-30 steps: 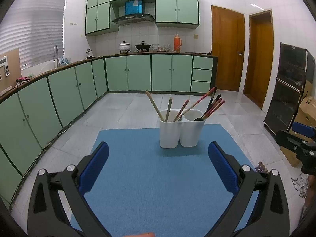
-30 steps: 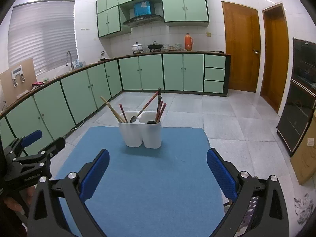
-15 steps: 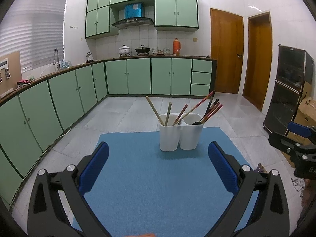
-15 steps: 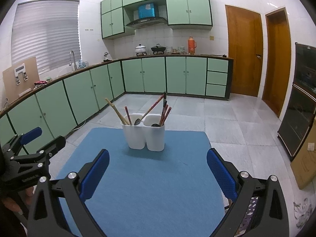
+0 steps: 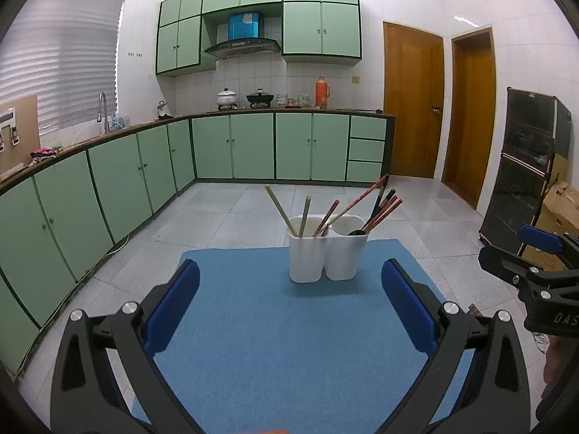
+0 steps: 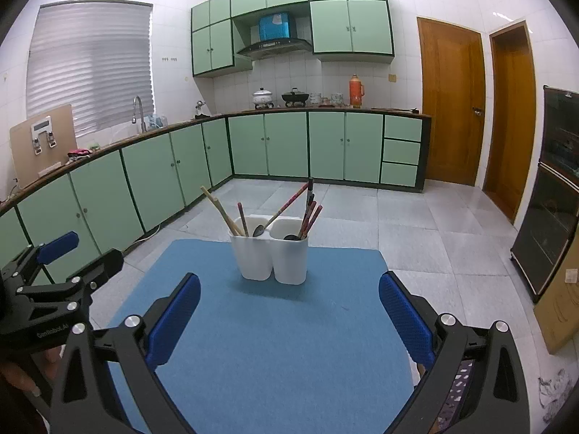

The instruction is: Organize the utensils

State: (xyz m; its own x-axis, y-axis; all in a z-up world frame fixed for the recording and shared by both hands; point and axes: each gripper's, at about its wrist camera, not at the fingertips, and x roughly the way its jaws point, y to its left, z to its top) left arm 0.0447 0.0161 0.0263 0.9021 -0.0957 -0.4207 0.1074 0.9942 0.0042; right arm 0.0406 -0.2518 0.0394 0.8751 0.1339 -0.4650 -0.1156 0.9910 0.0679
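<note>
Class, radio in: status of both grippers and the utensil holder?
Left gripper open, empty. Right gripper open, empty. White utensil holder upright on blue mat, utensils inside. Path clear.

Both hand-held grippers (image 5: 289, 300) (image 6: 289, 307) wide open, empty.

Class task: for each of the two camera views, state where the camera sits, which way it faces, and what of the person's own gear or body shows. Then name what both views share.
Left wrist: on the left gripper, looking forward over the blue mat at the white utensil holder; the right gripper shows at the right edge.
Right wrist: on the right gripper, facing the same holder; the left gripper and part of a hand show lower left.
Shared: holder, mat, green cabinets, both grippers open.
</note>
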